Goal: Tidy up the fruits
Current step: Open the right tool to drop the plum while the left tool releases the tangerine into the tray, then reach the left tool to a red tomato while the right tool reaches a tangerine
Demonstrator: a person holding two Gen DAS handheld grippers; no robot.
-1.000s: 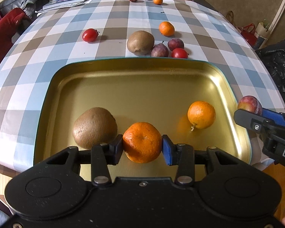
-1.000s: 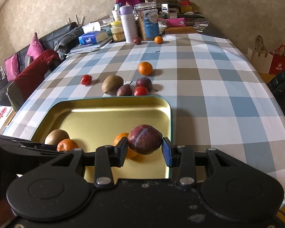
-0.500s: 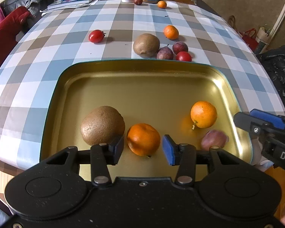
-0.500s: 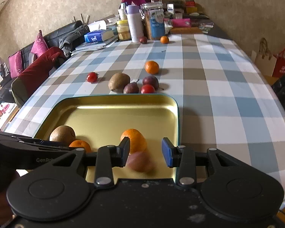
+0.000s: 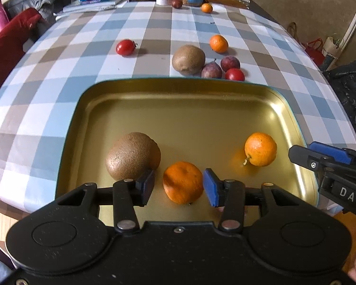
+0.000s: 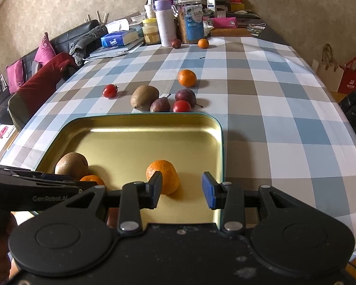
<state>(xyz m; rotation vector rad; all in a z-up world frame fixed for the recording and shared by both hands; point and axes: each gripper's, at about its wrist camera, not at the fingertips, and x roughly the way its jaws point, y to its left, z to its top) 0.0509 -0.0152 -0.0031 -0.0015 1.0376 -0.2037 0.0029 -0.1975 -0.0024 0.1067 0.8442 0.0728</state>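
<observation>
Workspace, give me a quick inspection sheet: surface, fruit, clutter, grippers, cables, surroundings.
Surface: checked tablecloth; gold tray at the near edge.
Job's things: in the tray, a kiwi and two mandarins. On the cloth, a kiwi, mandarins, plums and tomatoes.
Clutter: jars, a bottle, tissue box and books at the far end.
Grippers: left gripper open around a mandarin; right gripper open, empty.
Cables: nothing seen.
Surroundings: sofa with cushions, gift bags on the floor.

A table under a blue, grey and white checked cloth (image 6: 261, 109) carries a gold tray (image 6: 222, 147) at its near edge. Beyond it lie a kiwi (image 6: 144, 97), plums, tomatoes and a mandarin (image 6: 187, 78) (jars and books crowd the far edge).
</observation>
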